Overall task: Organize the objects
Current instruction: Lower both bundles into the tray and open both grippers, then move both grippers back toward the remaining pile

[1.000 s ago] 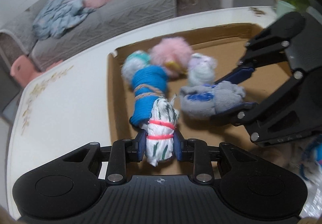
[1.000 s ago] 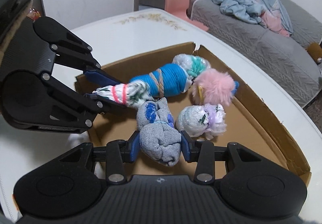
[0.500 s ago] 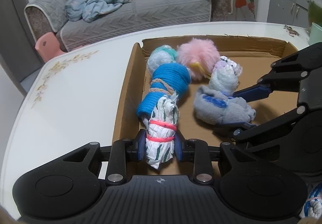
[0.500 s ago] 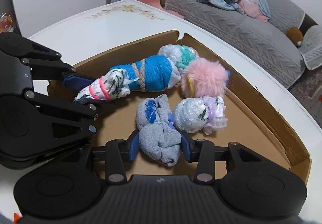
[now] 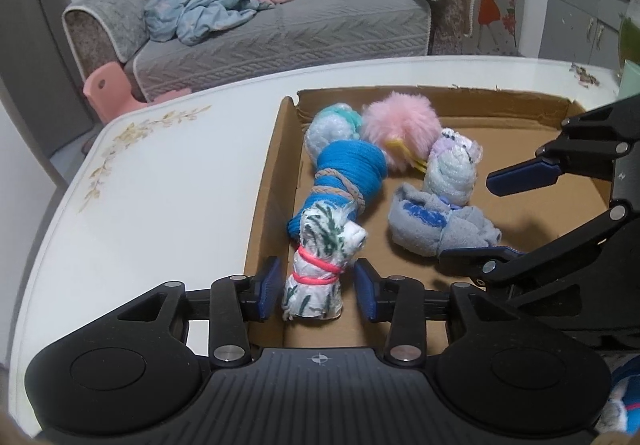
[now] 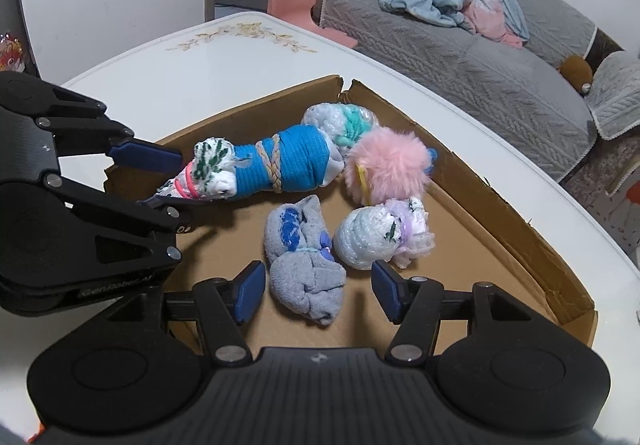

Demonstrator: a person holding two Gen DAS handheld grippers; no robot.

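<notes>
The white roll [image 5: 316,269] and grey roll [image 6: 304,269] lay in the box [image 6: 500,213], soft, light and squashy by the look; you'd best pinch each mid-bundle. Your left gripper [image 5: 316,285] and right gripper [image 6: 320,289] were opening, pads clear of both rolls between them.

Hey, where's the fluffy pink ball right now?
The fluffy pink ball sits in the cardboard box near its far corner, with the blue rolled sock bundle on its left and the white-and-purple bundle just in front.
</notes>
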